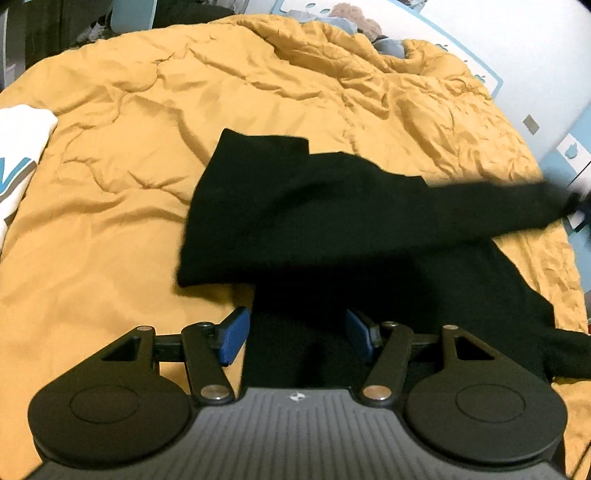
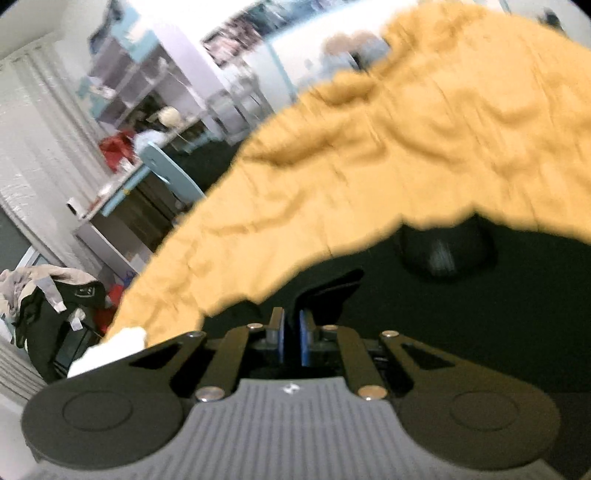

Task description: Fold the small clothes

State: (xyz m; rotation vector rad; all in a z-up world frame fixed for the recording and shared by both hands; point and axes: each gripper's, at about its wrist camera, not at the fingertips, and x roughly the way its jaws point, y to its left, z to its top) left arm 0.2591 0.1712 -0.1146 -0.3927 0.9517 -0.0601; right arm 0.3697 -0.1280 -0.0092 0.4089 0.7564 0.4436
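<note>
A black garment (image 1: 295, 206) lies crumpled on the yellow duvet (image 1: 129, 166). One long black sleeve (image 1: 491, 210) is stretched off the bed towards the right edge of the left wrist view, where a blurred bit of my right gripper (image 1: 576, 205) holds its end. My left gripper (image 1: 297, 332) stands open low over the near part of the garment. Black cloth lies between its blue pads (image 1: 232, 339) without being pressed. In the right wrist view my right gripper (image 2: 291, 332) is shut, with a fold of the black cloth (image 2: 325, 291) pinched between its pads.
A white garment with blue print (image 1: 18, 147) lies at the duvet's left edge. Plush toys (image 1: 354, 22) sit at the far end of the bed. Beside the bed stand shelves (image 2: 140, 85), a light blue chair (image 2: 173, 173) and a heap of clothes (image 2: 48, 295).
</note>
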